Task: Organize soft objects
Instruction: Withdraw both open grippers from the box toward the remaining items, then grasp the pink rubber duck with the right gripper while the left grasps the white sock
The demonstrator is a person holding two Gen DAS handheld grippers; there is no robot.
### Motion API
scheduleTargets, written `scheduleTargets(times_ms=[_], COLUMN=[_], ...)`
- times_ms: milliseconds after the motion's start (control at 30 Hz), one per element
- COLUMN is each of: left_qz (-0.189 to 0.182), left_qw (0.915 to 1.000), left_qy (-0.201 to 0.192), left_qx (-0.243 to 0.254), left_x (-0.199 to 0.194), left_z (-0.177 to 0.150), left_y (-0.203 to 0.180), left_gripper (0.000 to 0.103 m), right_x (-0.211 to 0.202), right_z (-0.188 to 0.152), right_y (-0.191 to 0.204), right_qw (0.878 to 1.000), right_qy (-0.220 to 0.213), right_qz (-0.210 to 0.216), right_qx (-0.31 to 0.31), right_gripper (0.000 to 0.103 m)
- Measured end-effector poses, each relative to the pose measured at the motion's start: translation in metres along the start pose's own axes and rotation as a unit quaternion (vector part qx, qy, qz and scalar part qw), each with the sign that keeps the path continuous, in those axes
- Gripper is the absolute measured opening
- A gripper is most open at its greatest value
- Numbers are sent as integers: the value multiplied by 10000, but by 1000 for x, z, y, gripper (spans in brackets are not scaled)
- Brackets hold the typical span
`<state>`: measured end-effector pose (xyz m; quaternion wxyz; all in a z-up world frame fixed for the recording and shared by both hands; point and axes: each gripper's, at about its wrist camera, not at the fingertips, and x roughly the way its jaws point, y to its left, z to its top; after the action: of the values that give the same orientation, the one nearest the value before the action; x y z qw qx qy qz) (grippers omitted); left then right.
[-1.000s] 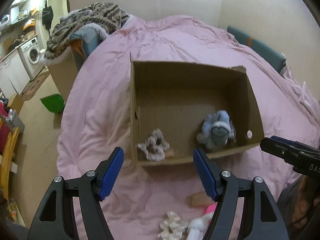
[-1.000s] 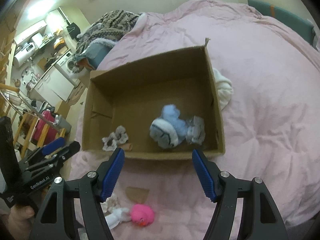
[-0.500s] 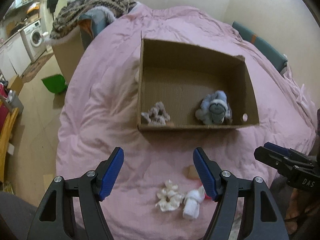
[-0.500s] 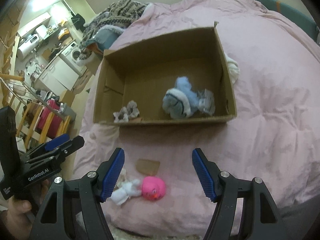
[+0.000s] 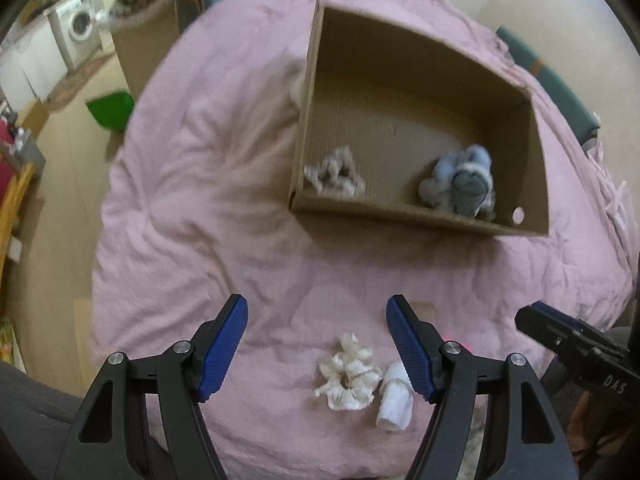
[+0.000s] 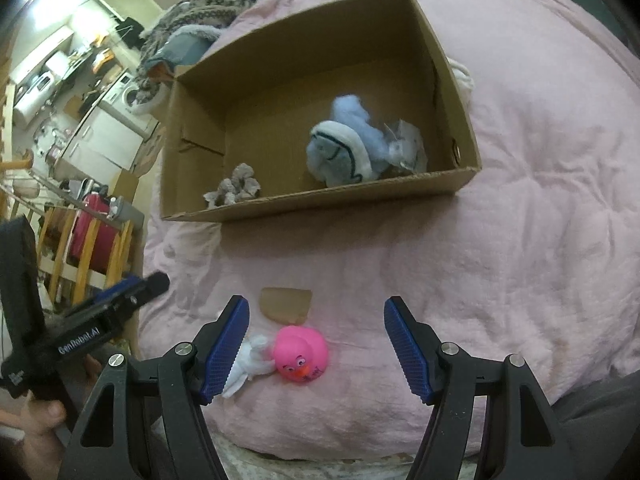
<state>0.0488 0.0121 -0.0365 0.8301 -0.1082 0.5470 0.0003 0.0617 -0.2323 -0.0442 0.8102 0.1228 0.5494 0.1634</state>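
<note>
Left gripper (image 5: 316, 344) released, jaws wide and holding nothing, hanging over the pink duvet (image 5: 224, 208). Just under the gap: cream scrunchie (image 5: 347, 372), flat, and a white roll (image 5: 395, 398) beside it, long axis running toward the box, top end tucked behind the right jaw. Right gripper (image 6: 316, 344) also gaping, nothing in it. Between its jaws: pink duck (image 6: 301, 354), beak facing the camera, touching the white roll (image 6: 250, 362), half hidden by the left jaw. Cardboard scrap (image 6: 285, 305) just beyond. Farther out, box (image 6: 448, 184) with plush (image 6: 344, 148) and grey scrunchie (image 6: 236, 190) against the near wall. Plenty of bare duvet between box and toys. Left view blurry.
</note>
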Motion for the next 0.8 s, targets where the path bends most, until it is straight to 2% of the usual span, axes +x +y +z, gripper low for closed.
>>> scheduleTargets(times_ms=[167, 267, 300, 333, 400, 433, 567, 600, 633, 700, 800], left_qz=[-394, -496, -496, -485, -471, -461, -493, -528, -539, -521, -504], left_qw=[9953, 9925, 9919, 9915, 9907, 9902, 9890, 9884, 9882, 9902, 9952], left_qy=[880, 1115, 1168, 1210, 1279, 1316, 1381, 1407, 1426, 1283, 824], left_qx=[-119, -80, -40, -6, 10, 2, -182, -201, -177, -162, -150], left_x=[33, 43, 47, 49, 54, 56, 58, 58, 56, 50, 28], left_z=[-12, -17, -18, -19, -20, -20, -20, -21, -21, -19, -12], left_y=[-1, -7, -10, -11, -13, -12, -5, -4, -4, -3, -1], left_gripper=[69, 67, 61, 48, 28, 27, 25, 15, 10, 9, 9], right_x=[7, 10, 11, 12, 14, 14, 13, 13, 13, 13, 14], right_z=[2, 2, 3, 3, 3, 3, 4, 4, 4, 4, 3], right_y=[-4, -6, -6, -6, -6, -5, -6, -6, -6, -6, -5], right_qw=[9999, 9998, 9997, 9997, 9997, 9997, 9997, 9997, 9997, 9997, 9996], right_qy=[118, 162, 171, 178, 194, 200, 208, 205, 202, 210, 236], right_qz=[-31, -39, -43, -44, -44, -44, -42, -45, -55, -45, -11], right_qx=[116, 148, 155, 160, 158, 152, 154, 154, 151, 149, 142], right_gripper=[74, 74, 74, 74, 74, 74, 74, 74, 74, 74, 74])
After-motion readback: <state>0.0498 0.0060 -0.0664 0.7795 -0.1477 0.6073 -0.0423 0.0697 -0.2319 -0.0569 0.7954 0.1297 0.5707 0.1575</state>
